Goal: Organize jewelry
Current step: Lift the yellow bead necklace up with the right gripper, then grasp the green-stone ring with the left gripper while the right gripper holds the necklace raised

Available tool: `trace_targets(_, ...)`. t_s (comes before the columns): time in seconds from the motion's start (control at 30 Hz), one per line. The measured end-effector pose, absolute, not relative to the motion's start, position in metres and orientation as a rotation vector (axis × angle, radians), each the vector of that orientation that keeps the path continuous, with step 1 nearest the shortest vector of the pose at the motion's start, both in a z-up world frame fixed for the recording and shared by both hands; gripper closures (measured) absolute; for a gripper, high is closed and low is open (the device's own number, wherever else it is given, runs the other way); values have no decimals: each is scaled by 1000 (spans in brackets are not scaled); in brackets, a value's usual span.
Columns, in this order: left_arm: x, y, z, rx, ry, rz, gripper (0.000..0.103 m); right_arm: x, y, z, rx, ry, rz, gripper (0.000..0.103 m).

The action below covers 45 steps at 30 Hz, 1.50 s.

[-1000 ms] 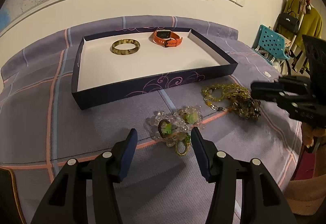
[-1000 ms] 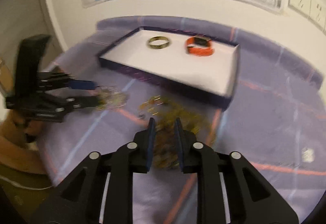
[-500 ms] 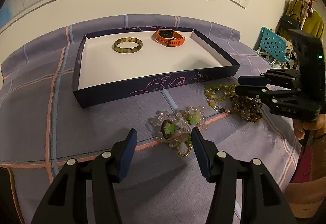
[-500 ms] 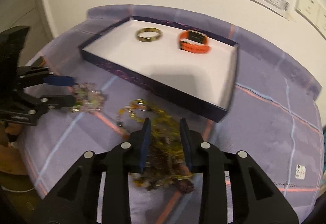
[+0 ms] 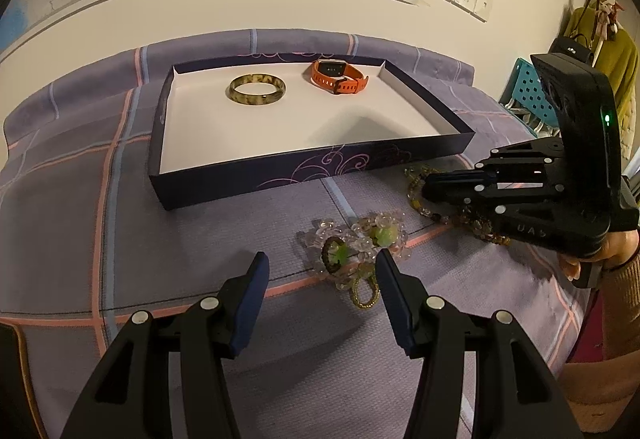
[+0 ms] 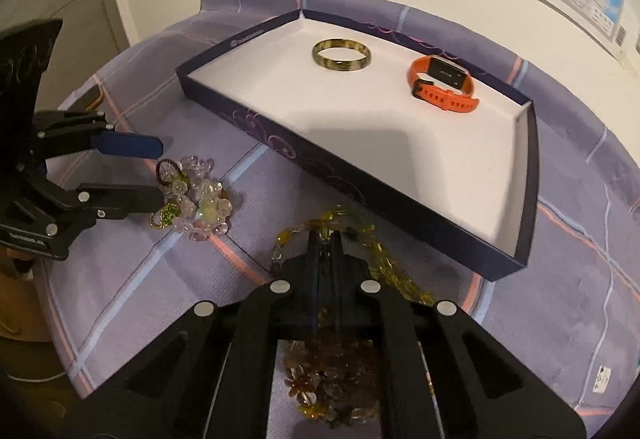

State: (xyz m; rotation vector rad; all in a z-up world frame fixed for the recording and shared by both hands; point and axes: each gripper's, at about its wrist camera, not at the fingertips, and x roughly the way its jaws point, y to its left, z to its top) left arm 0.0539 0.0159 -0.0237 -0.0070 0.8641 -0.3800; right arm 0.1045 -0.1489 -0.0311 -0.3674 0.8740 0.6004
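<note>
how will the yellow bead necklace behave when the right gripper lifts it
The necklace looks floppy: loose beaded strands heaped on the cloth, so it will probably dangle and swing. The right gripper pinches only a few strands, so the brown cluster may trail or snag.

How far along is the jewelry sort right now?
Done: bangle and orange watch lie in the tray. In hand: right gripper shut on the amber bead necklace. Left: the crystal bracelet cluster, between the open left gripper fingers.
</note>
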Motion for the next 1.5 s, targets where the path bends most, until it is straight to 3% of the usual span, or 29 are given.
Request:
trace_targets(0.33,46,11,-14,53,815,-420,50,86,-216,45,-29,688,616,98)
trace_targets(0.57,50,6,-19,67,833,-435,53,66,-234,85,24,570,622,98)
trace_targets(0.73,55,19,-21,15,850,-437,65,56,-238,105,54,513,649,98)
trace_targets(0.97,67,32,-23,-59,882,-469,100,50,-232,119,55,479,682,98)
trace_targets(1.27,61,51,-13,-74,854,-380,99,43,-232,134,74,436,718,98)
trace_targets(1.33,58,48,-10,-66,847,-408,88,42,-229,135,71,434,728,98)
trace_targets(1.4,54,38,-9,-30,832,-428,70,43,-227,135,64,439,729,98)
trace_targets(1.5,57,25,-14,9,841,-444,68,44,-225,132,69,452,731,98)
